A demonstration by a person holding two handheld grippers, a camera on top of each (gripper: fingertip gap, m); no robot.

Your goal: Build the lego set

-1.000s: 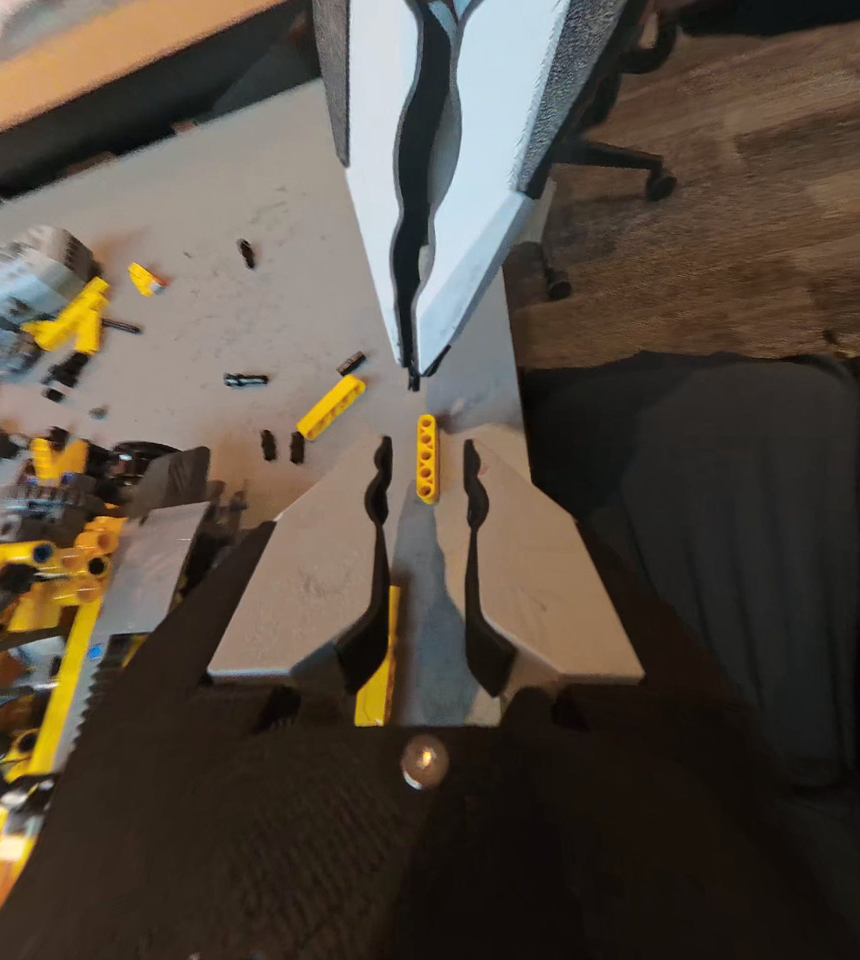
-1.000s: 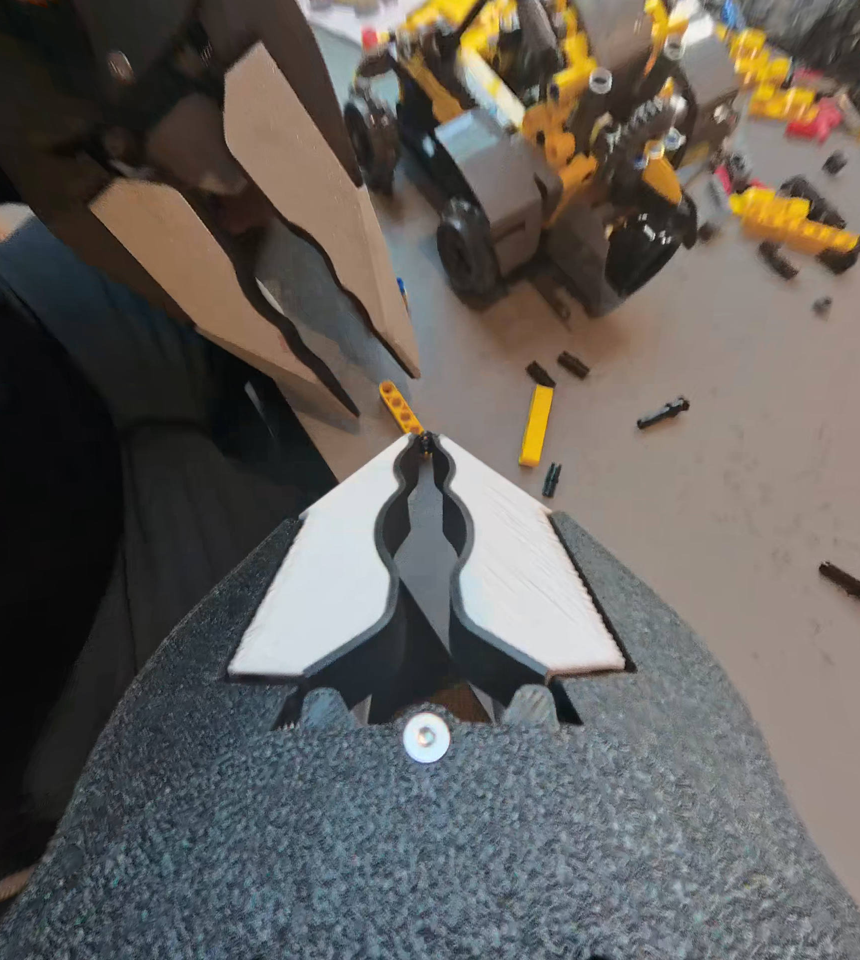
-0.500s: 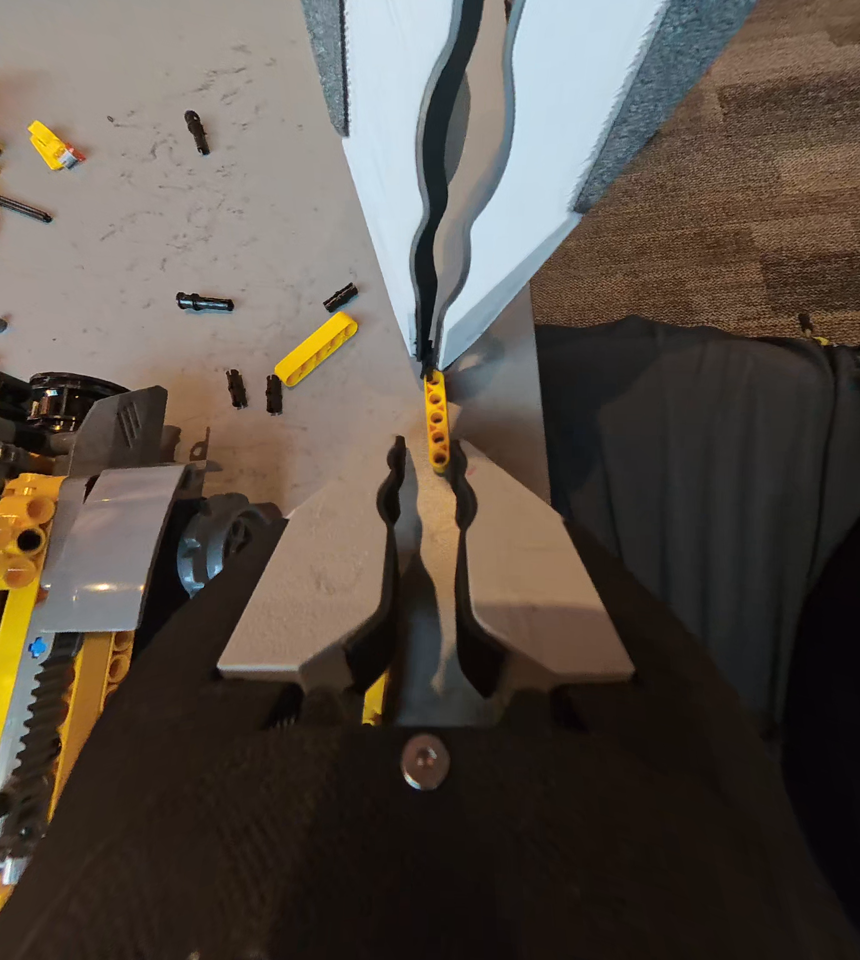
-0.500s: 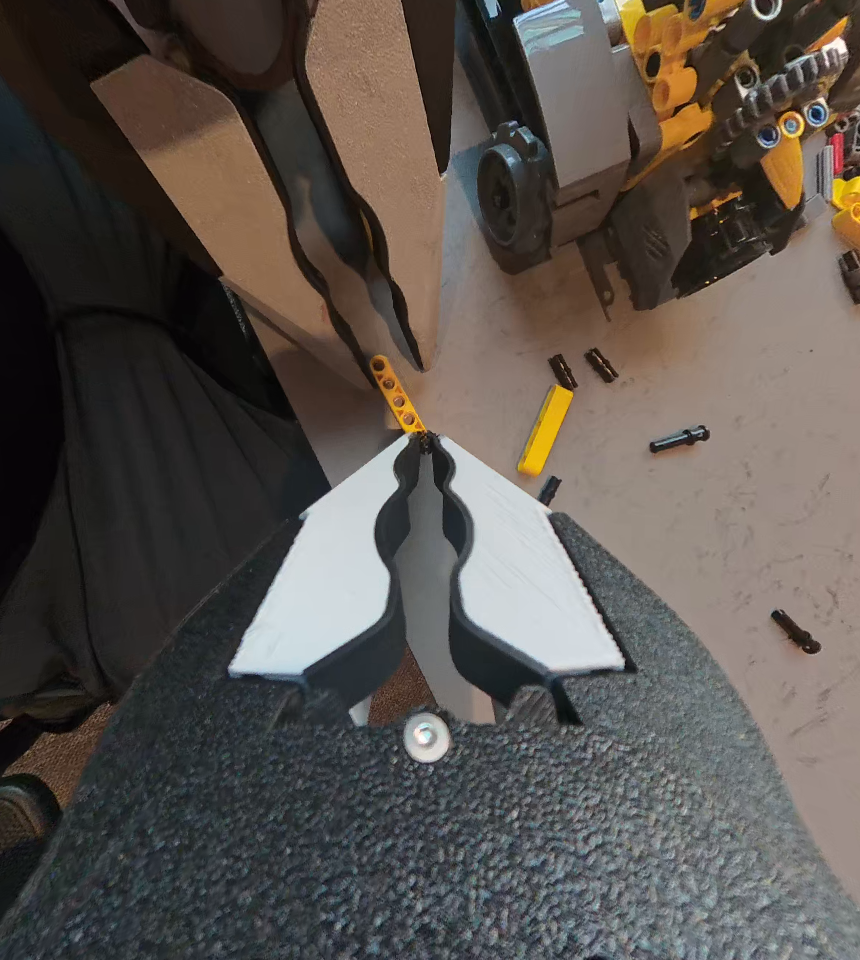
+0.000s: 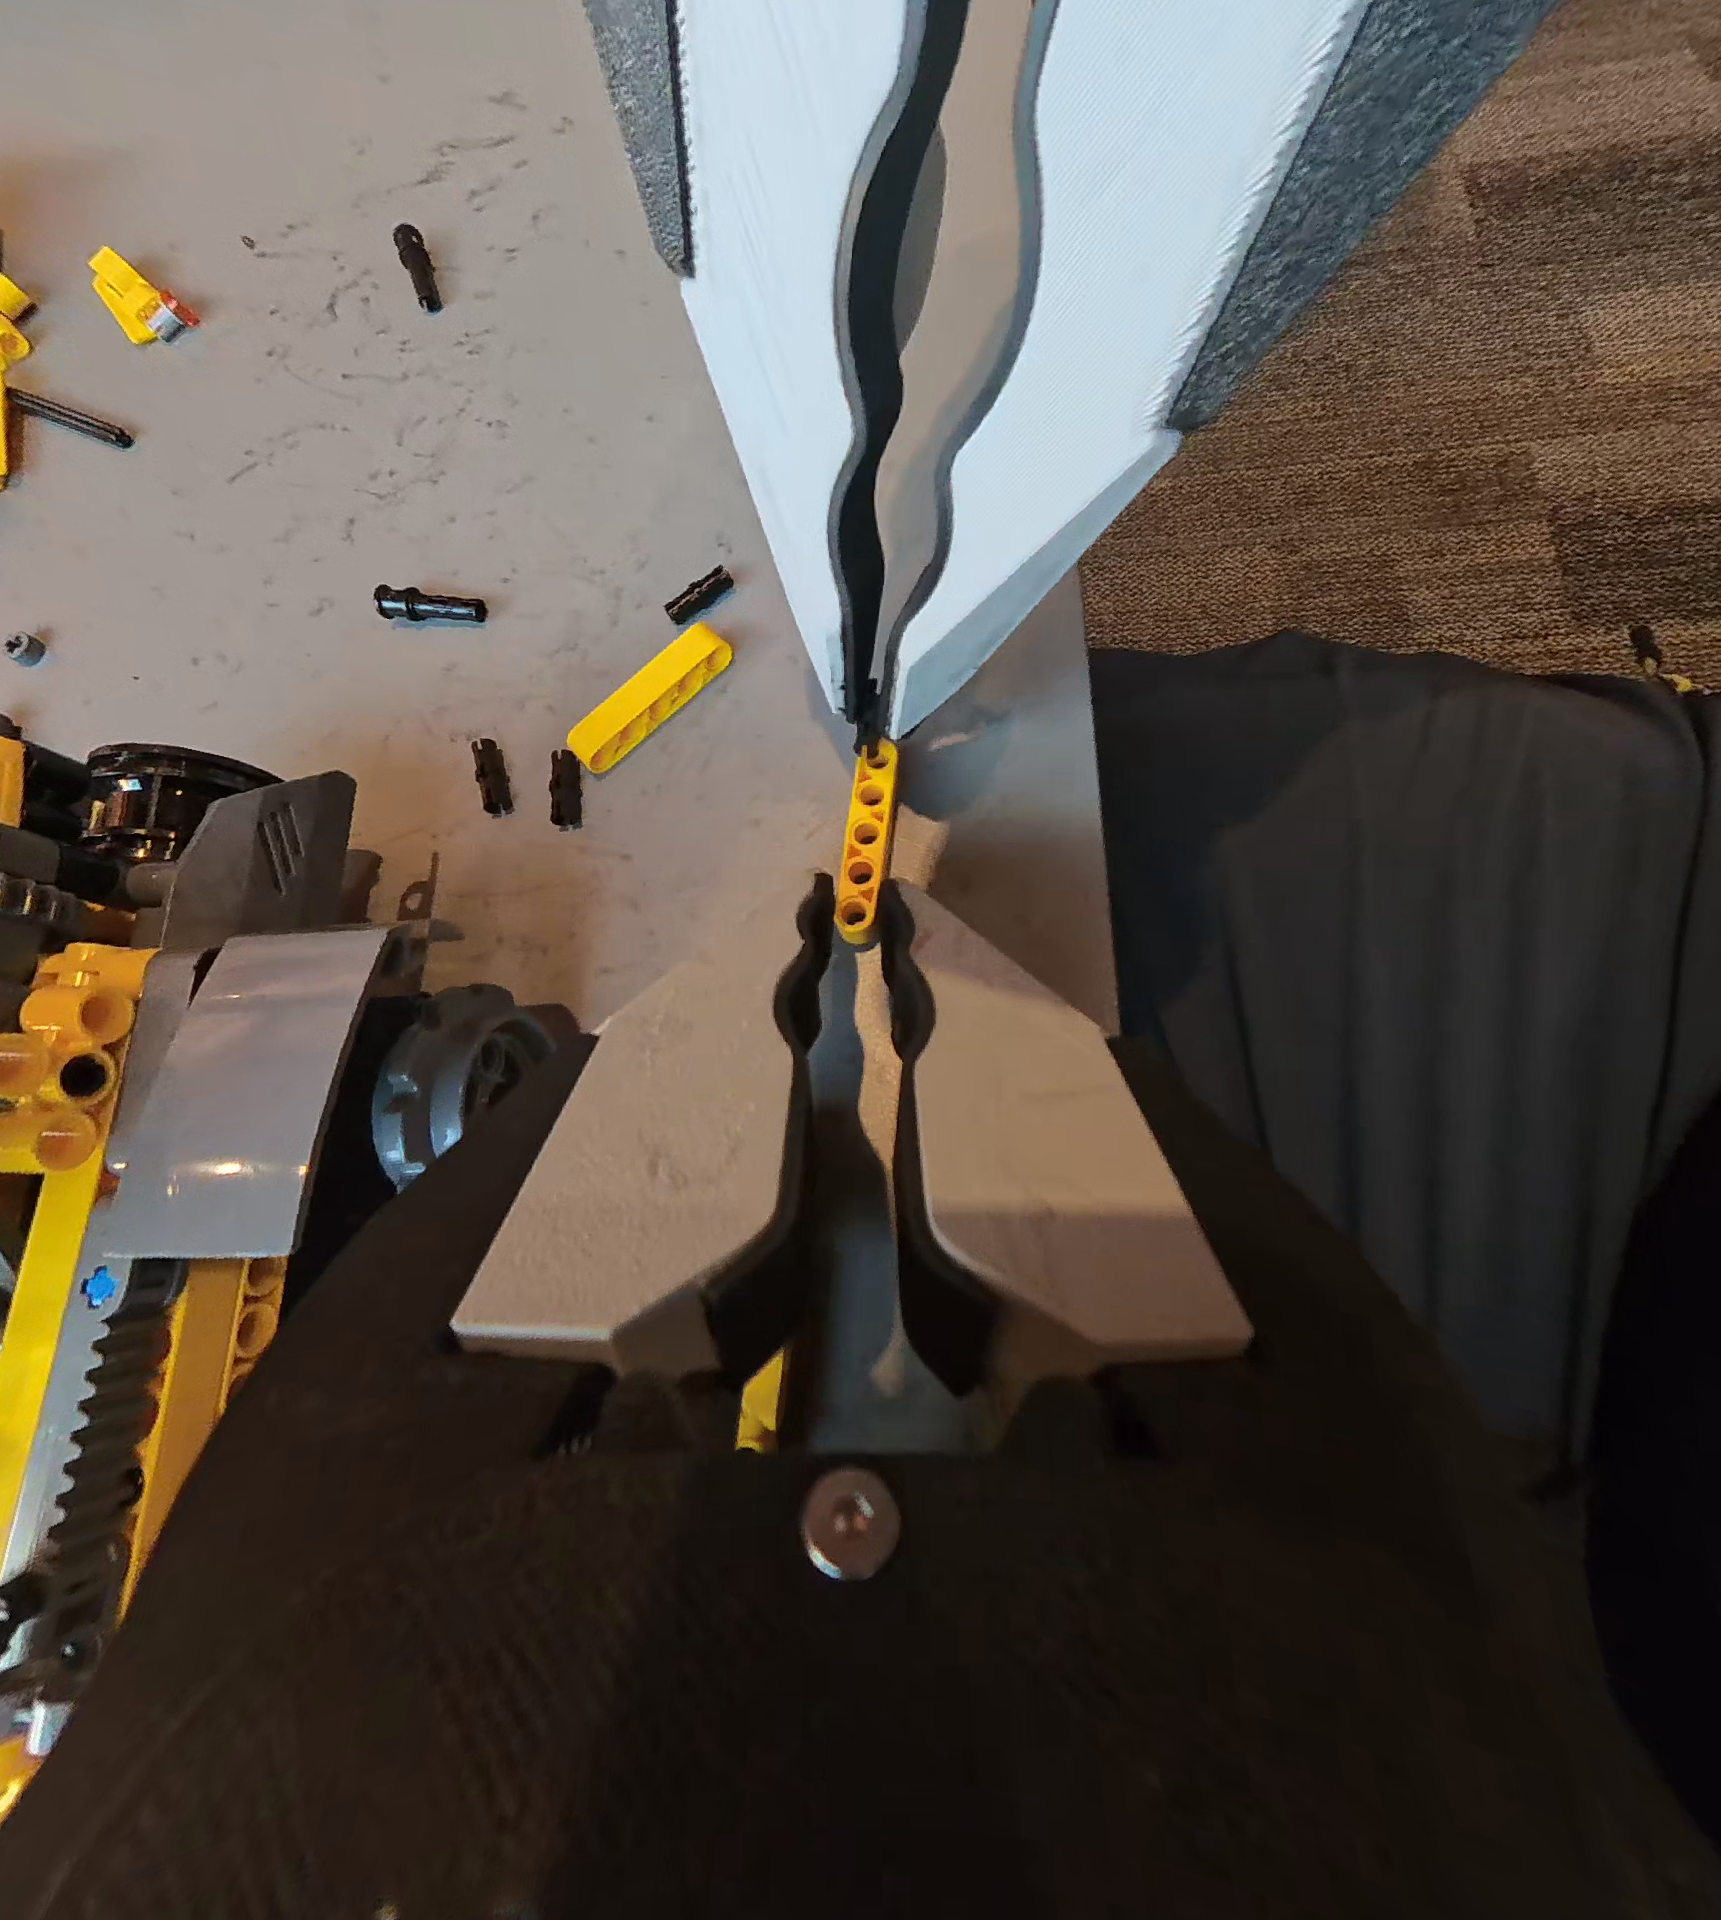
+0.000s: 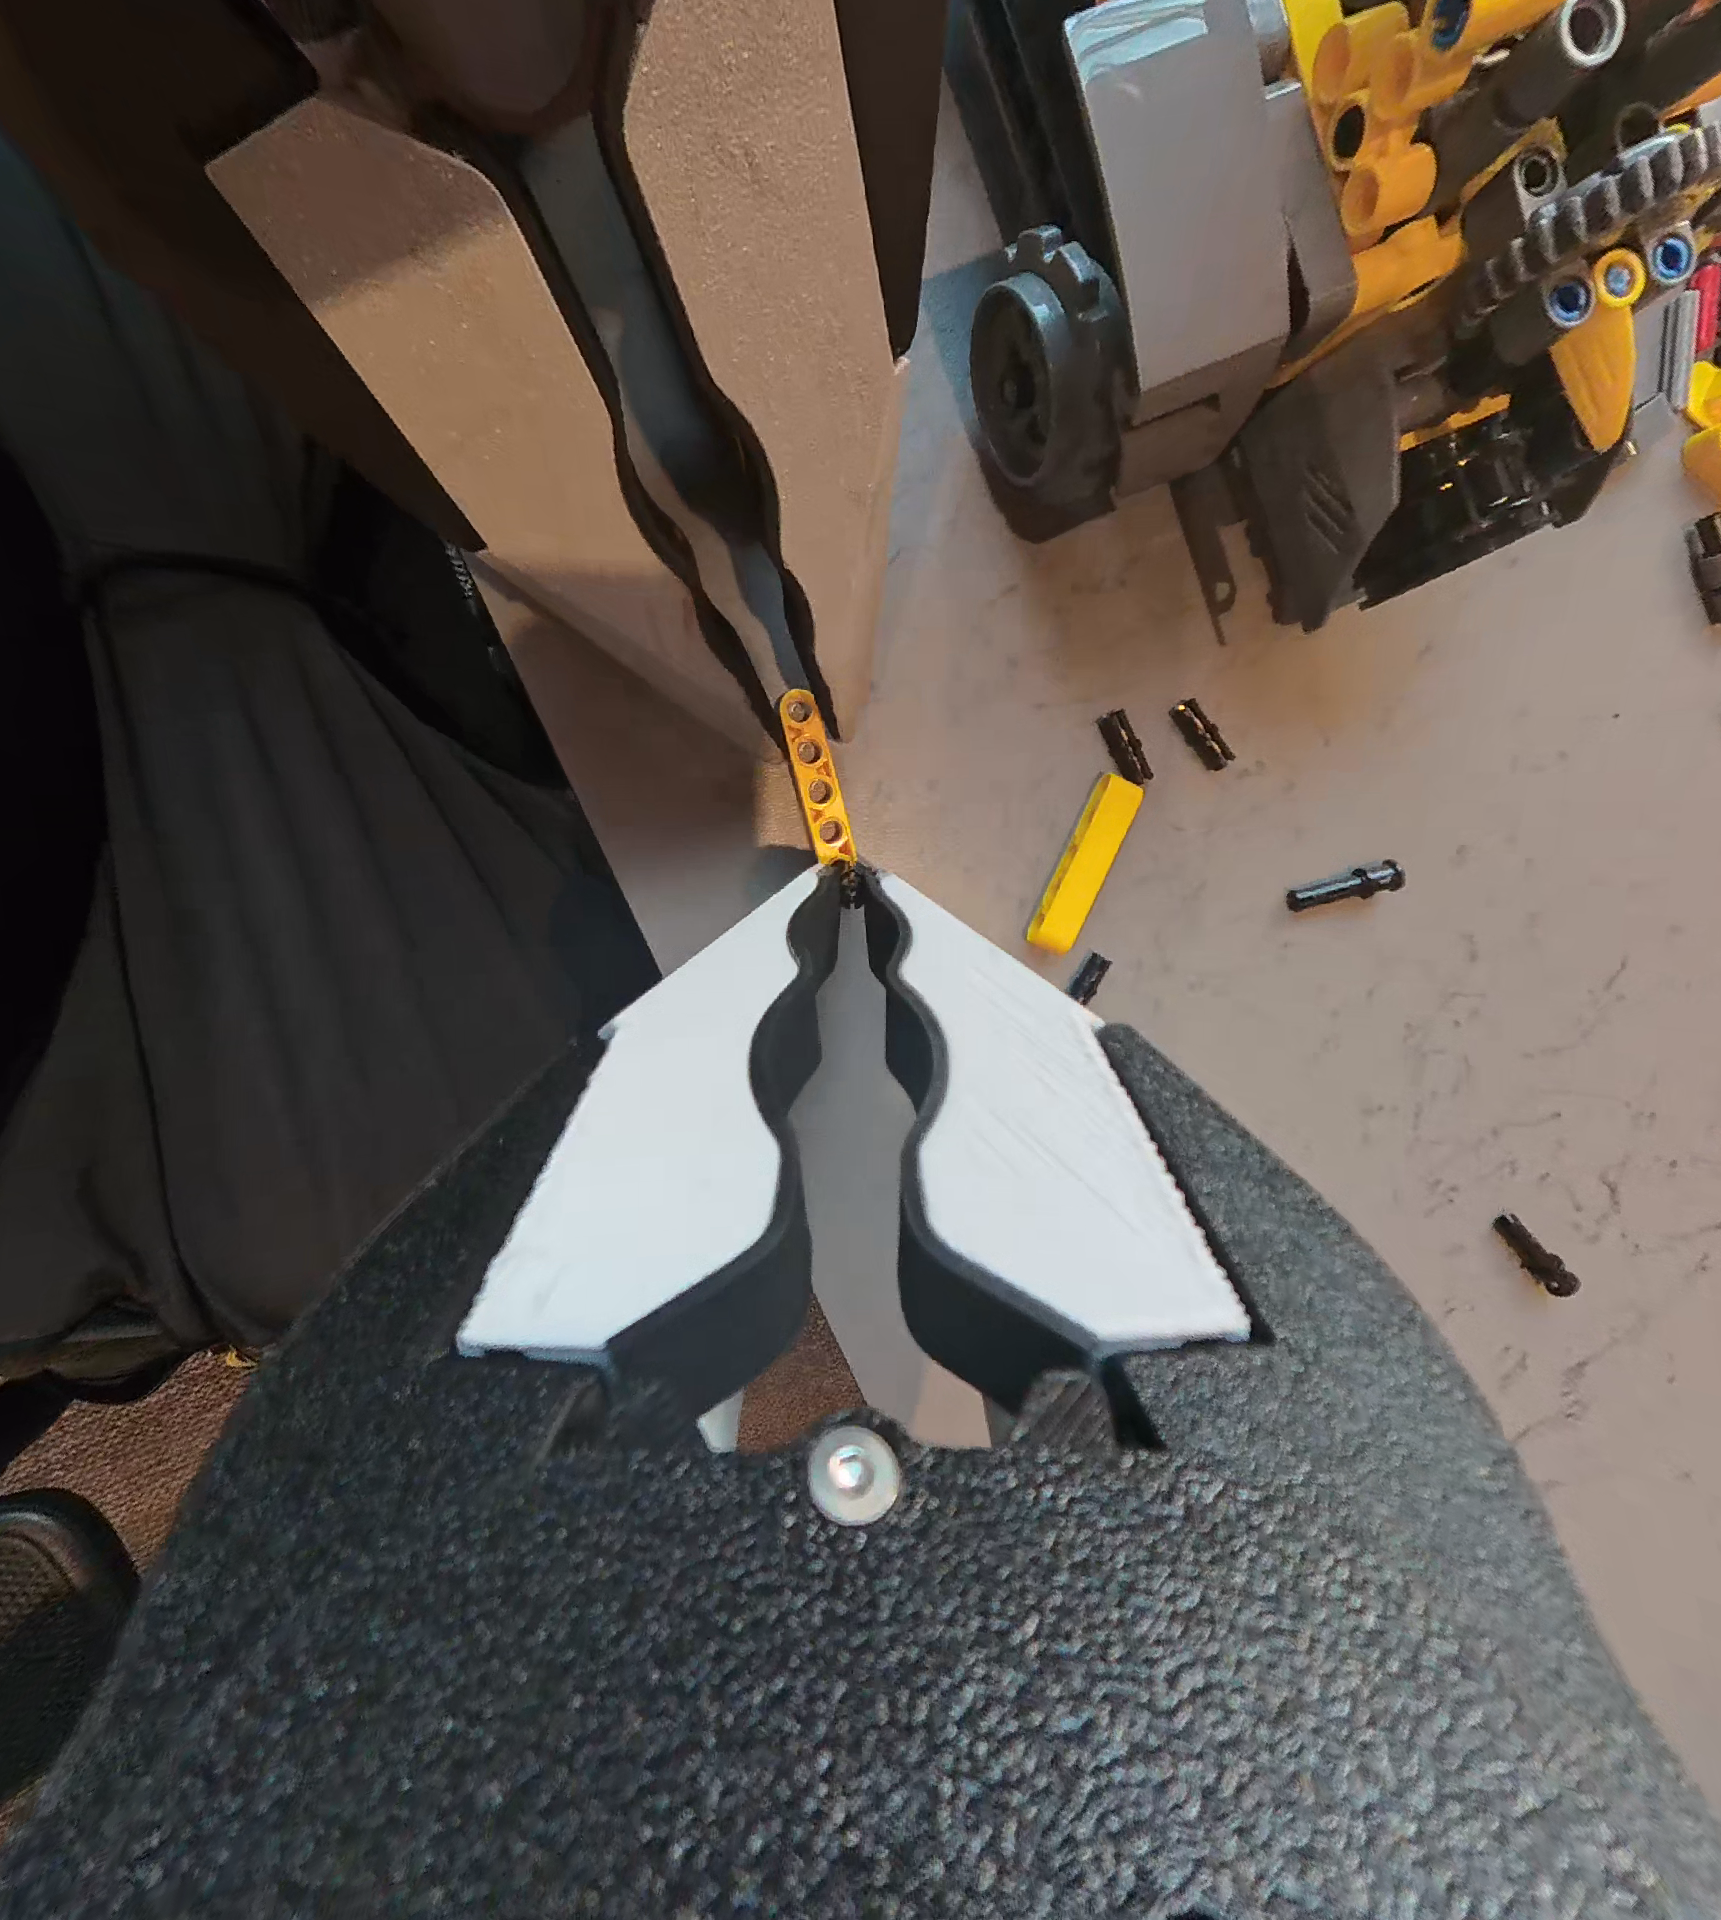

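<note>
Midair, holed yellow beam (image 5: 866,844) pinched between left fingers (image 5: 820,920) and nearly closed right fingers (image 6: 814,894).

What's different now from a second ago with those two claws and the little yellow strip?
The left gripper has narrowed onto the near end of the yellow beam, which lay loose between wide fingers a second ago. The right gripper has moved up to the beam's far end, still shut on a small black pin. The loose parts on the table haven't moved.
</note>
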